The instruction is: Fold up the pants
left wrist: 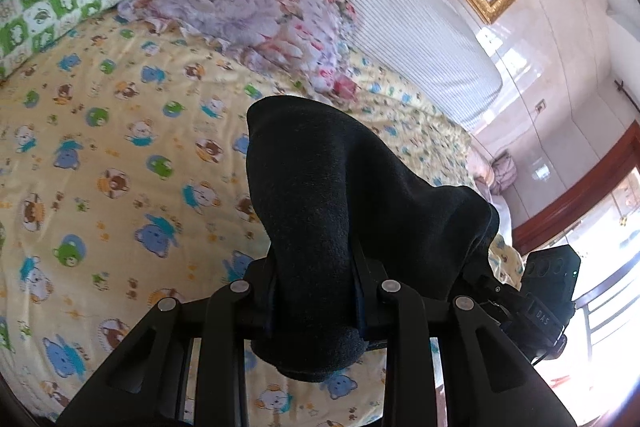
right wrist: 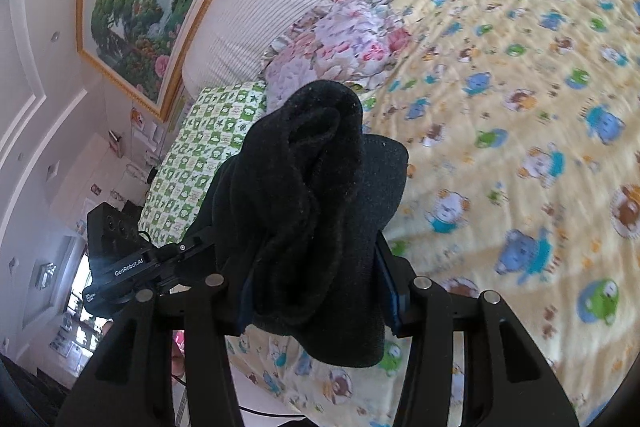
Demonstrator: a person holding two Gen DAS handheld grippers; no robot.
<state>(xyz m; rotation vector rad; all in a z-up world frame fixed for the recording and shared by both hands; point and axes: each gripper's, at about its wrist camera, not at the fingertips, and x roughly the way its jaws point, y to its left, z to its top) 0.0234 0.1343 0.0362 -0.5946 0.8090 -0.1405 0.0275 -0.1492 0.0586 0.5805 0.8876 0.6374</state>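
Left wrist view: left gripper (left wrist: 316, 301) clamped on black pants (left wrist: 332, 203); fabric bunched between fingers, raised above yellow cartoon bedsheet (left wrist: 112, 155); floral pillow (left wrist: 240, 15) beyond.

Right wrist view: right gripper (right wrist: 316, 291) clamped on pants (right wrist: 312, 195), held above bedsheet (right wrist: 520, 107); green checked pillow (right wrist: 200, 155) behind pants.

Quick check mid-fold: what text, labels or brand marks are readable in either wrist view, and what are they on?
"GenRobot.AI": white print on the left gripper body, seen in the right wrist view.
"DAS": on the right gripper body, seen in the left wrist view.
Small white label below "GenRobot.AI": too small to read.
Nothing legible on the black pants.
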